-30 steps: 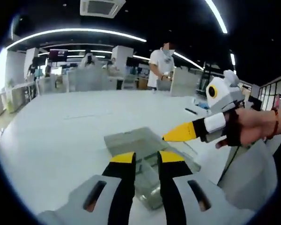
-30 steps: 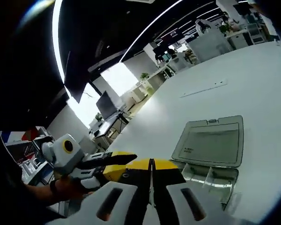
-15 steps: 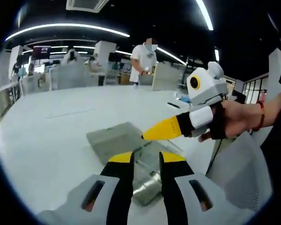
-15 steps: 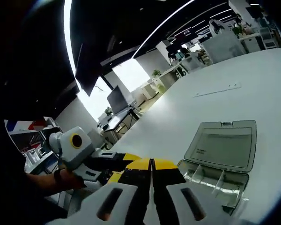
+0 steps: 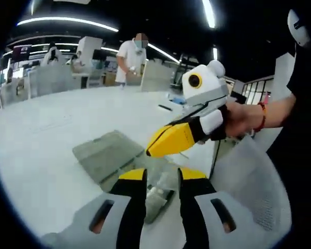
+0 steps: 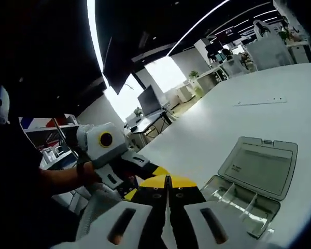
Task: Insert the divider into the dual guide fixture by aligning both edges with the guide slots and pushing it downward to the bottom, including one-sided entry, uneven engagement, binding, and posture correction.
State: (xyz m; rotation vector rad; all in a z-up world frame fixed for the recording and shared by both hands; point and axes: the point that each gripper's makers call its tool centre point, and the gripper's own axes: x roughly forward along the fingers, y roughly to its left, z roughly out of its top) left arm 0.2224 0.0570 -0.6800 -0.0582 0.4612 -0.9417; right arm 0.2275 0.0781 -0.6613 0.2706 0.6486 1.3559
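The left gripper (image 5: 158,176) has its jaws apart, holding nothing. The right gripper (image 6: 167,184) has its jaws pressed together on a thin clear divider (image 6: 167,228). The clear compartment box (image 6: 243,205), lid (image 6: 259,167) open, lies on the white table (image 6: 212,135) to the right.

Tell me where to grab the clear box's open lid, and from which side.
Grip the lid at its free edge by the small tab, coming from the side away from the tray; it lies open and flat, hinged along the tray, so that rim looks pinchable.
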